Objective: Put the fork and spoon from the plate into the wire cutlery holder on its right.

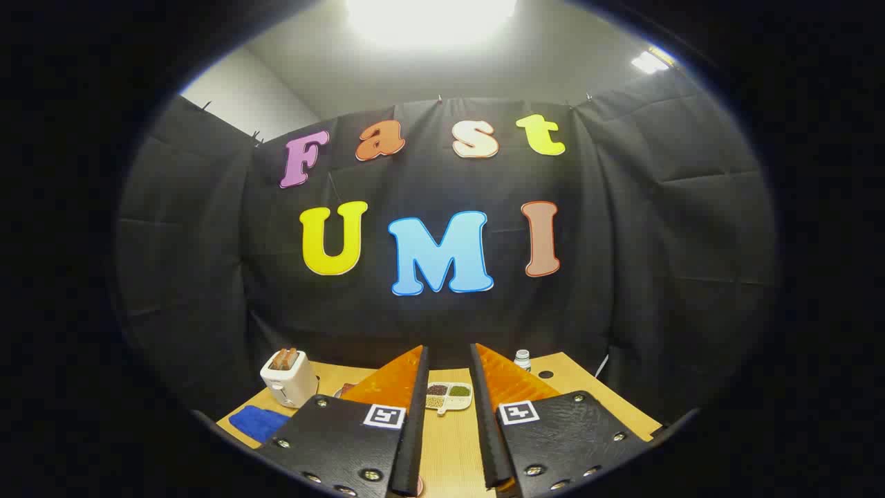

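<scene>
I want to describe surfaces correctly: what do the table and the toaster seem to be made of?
The table looks like light wood or laminate, matte, with faint grain. The toaster seems smooth white plastic with slight gloss. The hand-held gripper is open above the table, holding nothing.

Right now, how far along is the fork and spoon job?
Nothing looks done yet. The gripper hangs open above the wooden table with nothing between its fingers, aimed at a small divided dish just ahead. A white toaster and blue cloth sit to one side, a small bottle to the other. Picking up both the fork and the spoon is still left.
</scene>
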Demonstrator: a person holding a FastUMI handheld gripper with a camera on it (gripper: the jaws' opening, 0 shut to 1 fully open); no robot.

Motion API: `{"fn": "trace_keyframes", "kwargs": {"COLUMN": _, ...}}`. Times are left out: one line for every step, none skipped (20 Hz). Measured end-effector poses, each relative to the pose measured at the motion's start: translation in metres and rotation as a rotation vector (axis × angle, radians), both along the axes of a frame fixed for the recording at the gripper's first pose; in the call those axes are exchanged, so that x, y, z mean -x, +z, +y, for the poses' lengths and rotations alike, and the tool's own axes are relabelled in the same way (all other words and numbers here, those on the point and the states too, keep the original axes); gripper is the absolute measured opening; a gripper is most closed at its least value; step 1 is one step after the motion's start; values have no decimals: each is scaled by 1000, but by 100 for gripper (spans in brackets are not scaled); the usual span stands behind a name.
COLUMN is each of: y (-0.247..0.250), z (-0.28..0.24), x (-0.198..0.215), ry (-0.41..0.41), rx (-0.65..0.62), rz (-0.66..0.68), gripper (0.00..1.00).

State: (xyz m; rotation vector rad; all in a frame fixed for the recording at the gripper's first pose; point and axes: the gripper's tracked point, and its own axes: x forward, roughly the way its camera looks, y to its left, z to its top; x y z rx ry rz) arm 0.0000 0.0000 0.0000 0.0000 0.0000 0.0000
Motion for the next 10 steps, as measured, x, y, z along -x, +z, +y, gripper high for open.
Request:
{"fn": "trace_keyframes", "kwargs": {"y": -2, "z": 1, "x": 0, "ry": 4, "rx": 1, "rz": 6, "gripper": 35}}
{"fn": "trace_keyframes", "kwargs": {"y": -5, "z": 2, "x": -2, "ry": 10, "rx": 2, "rz": 15, "gripper": 35}}
{"fn": "trace_keyframes", "kwargs": {"y": -6, "z": 3, "x": -2, "ry": 13, "rx": 2, "rz": 19, "gripper": 35}}
{"fn": "trace_keyframes", "kwargs": {"y": -8, "z": 5, "x": -2, "ry": 16, "rx": 4, "rz": 21, "gripper": 35}}
{"fn": "trace_keyframes", "kwargs": {"y": -8, "z": 6, "x": -3, "ry": 19, "rx": 6, "rz": 23, "gripper": 35}}
{"fn": "trace_keyframes", "kwargs": {"y": -9, "z": 7, "x": -3, "ry": 21, "rx": 9, "rz": 24, "gripper": 35}}
{"fn": "trace_keyframes", "kwargs": {"y": -9, "z": 7, "x": -3, "ry": 23, "rx": 11, "rz": 25, "gripper": 35}}
{"fn": "trace_keyframes", "kwargs": {"y": -10, "z": 8, "x": -4, "ry": 26, "rx": 12, "rz": 26, "gripper": 35}}
{"fn": "trace_keyframes", "kwargs": {"y": -9, "z": 9, "x": -5, "ry": 28, "rx": 14, "rz": 24, "gripper": 35}}
{"fn": "trace_keyframes", "kwargs": {"y": -11, "z": 10, "x": -6, "ry": 30, "rx": 16, "rz": 24, "gripper": 35}}
